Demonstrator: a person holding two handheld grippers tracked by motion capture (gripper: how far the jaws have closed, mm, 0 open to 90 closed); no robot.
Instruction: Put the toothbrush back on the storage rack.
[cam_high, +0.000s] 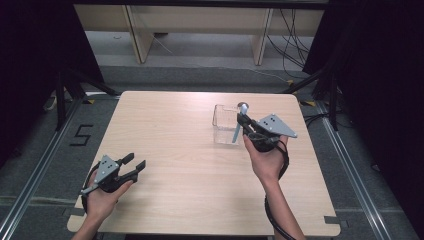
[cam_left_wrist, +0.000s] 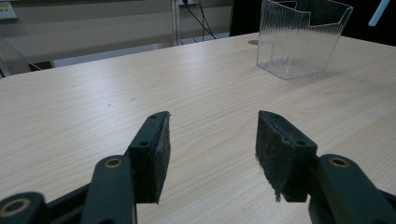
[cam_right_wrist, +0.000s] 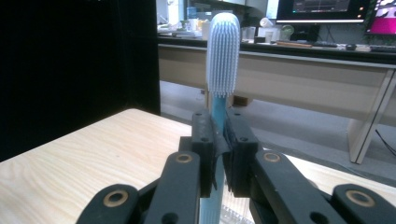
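toothbrush (cam_right_wrist: 222, 60) clamped upright in right claw (cam_right_wrist: 219, 140) above clear holder (cam_high: 223, 123).

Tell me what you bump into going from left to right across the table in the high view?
Left tool, open with nothing in it → clear ribbed holder → blue toothbrush clamped in the right tool, leaning by the holder's right side → that tool's grey plate.
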